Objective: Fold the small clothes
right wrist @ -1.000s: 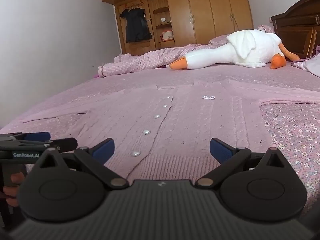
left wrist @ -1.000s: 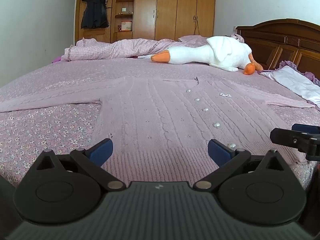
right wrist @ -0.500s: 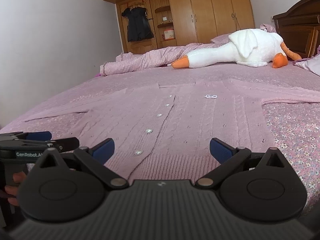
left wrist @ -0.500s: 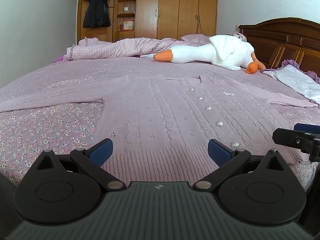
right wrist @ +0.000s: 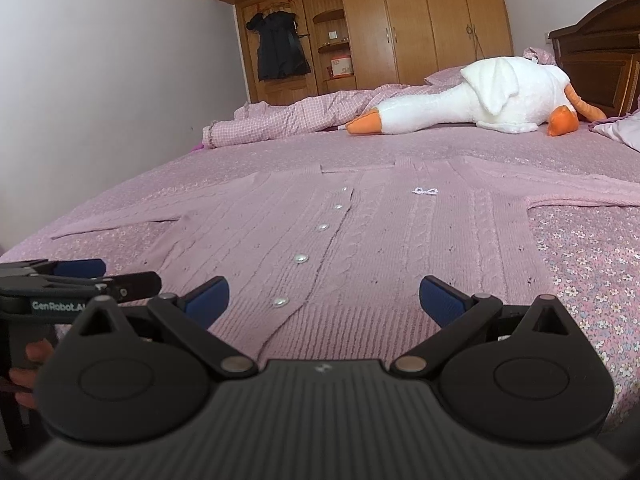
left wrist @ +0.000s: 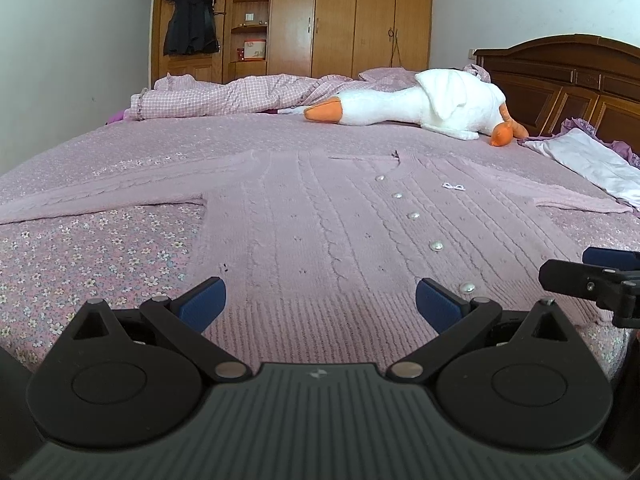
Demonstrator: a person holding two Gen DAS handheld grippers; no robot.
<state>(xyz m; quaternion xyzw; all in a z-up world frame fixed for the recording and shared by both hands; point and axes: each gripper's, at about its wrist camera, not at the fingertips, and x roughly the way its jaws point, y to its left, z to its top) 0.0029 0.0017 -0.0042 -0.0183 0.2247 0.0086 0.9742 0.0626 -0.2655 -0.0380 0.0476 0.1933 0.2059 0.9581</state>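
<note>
The pink cable-knit cardigan (left wrist: 320, 224) lay flat, buttoned, on the floral pink bed (left wrist: 80, 264), its sleeve ends cut off from sight. The left gripper (left wrist: 320, 300) and right gripper (right wrist: 324, 300) hovered by its hem, jaws wide, holding nothing.

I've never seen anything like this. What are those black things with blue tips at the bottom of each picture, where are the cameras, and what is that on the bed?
Those are two hand-held grippers; a person holds one in each hand, with no robot arm. Each carries a wide-angle camera looking forward along its two fingers. One picture comes from the left gripper, the other from the right gripper. Each also catches the other at its edge. Both stand open and hold nothing. In front of them a pink knitted cardigan lies spread flat, buttoned, sleeves out, on the flowered bed cover. Farther back lie a white plush goose and a checked quilt. The job is folding the cardigan, not yet begun.
</note>
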